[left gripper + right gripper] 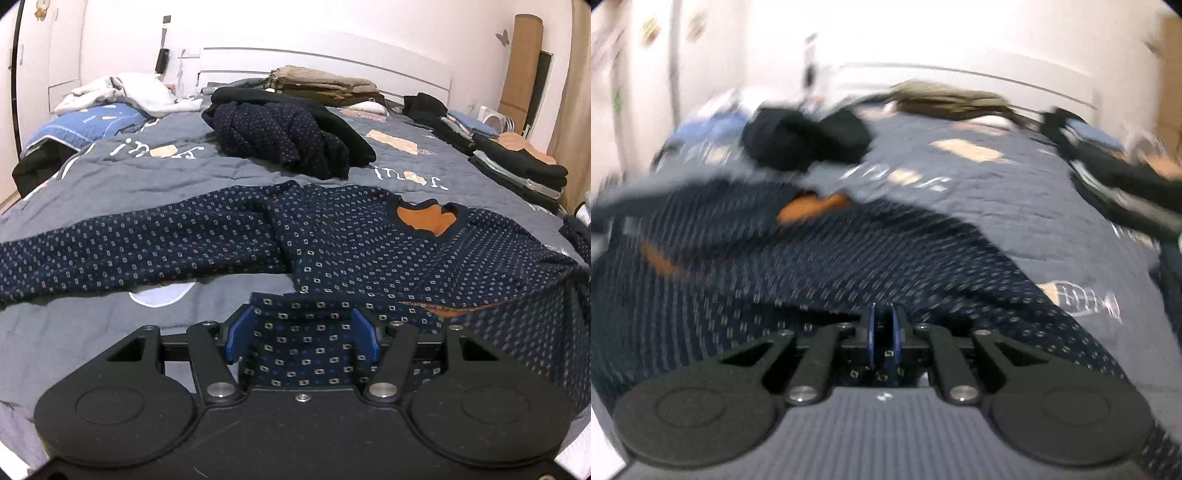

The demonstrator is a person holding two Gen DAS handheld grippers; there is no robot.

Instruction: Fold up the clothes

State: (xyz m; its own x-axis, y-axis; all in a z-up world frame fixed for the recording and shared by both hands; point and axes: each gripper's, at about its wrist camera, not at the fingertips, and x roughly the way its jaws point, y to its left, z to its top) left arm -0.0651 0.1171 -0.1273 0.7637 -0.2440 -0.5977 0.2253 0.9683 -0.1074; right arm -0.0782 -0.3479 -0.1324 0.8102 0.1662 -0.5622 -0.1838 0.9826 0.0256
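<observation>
A navy patterned sweater (351, 243) with an orange inner collar lies spread on the grey quilt (147, 184), one sleeve stretched to the left. My left gripper (302, 332) is at its lower hem; the blue fingers (236, 334) stand wide apart with hem fabric lying between them. In the blurred right wrist view, my right gripper (882, 328) is shut on the sweater (812, 258), the blue pads pressed together with cloth between them.
A crumpled navy garment and a black one (291, 136) lie mid-bed. Folded stacks (517, 162) line the right edge. Khaki clothes (325, 83) and white clothes (125, 92) sit near the headboard. A blue pillow (81, 125) is at the left.
</observation>
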